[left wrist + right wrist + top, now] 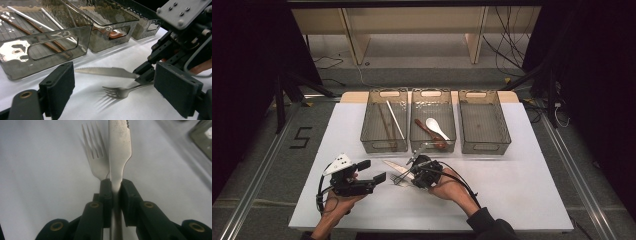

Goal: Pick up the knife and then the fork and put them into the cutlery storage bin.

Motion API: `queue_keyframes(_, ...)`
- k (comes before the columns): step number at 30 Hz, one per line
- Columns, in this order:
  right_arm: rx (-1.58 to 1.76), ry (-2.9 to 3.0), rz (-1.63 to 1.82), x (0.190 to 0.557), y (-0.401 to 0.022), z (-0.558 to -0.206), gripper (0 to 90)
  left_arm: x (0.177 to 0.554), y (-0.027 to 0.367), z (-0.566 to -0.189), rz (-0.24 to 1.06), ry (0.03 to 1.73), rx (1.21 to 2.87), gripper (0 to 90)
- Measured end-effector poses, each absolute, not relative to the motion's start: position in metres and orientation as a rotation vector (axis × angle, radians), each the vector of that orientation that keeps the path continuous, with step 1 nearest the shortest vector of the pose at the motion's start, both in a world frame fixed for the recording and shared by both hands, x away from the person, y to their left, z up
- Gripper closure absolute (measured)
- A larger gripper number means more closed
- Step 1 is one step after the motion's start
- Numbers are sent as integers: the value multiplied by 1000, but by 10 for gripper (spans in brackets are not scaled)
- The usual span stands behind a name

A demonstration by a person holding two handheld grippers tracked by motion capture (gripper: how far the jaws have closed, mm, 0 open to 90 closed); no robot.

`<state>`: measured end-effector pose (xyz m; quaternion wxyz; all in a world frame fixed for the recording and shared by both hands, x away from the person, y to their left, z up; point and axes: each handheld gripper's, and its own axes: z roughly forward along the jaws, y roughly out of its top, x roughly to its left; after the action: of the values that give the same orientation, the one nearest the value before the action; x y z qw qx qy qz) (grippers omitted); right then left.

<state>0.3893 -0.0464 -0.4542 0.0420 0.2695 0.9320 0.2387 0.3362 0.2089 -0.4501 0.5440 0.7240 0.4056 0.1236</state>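
Knife (119,150) pinched edge-up in my right tool (115,185), lifted clear of the fork (96,157) beside it; my left tool (113,87) waits spread, near the knife's tip.

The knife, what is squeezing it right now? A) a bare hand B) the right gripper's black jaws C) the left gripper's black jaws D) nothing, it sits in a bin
B: in the right gripper view the right gripper has its two black jaws pinched on the knife, with the fork lying beside it on the table, while the left gripper stands open.
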Motion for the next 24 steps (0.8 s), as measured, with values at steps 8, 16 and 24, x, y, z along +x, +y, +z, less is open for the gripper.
queue_keyframes(8,850,2791,790,395,-67,-434,807,336,209,-450,295,962,1715,167)
queue_keyframes(16,891,2721,830,402,-88,-415,807,336,209,-450,297,960,1716,167)
queue_keyframes(24,927,2674,846,409,-102,-402,807,336,208,-450,295,964,1712,167)
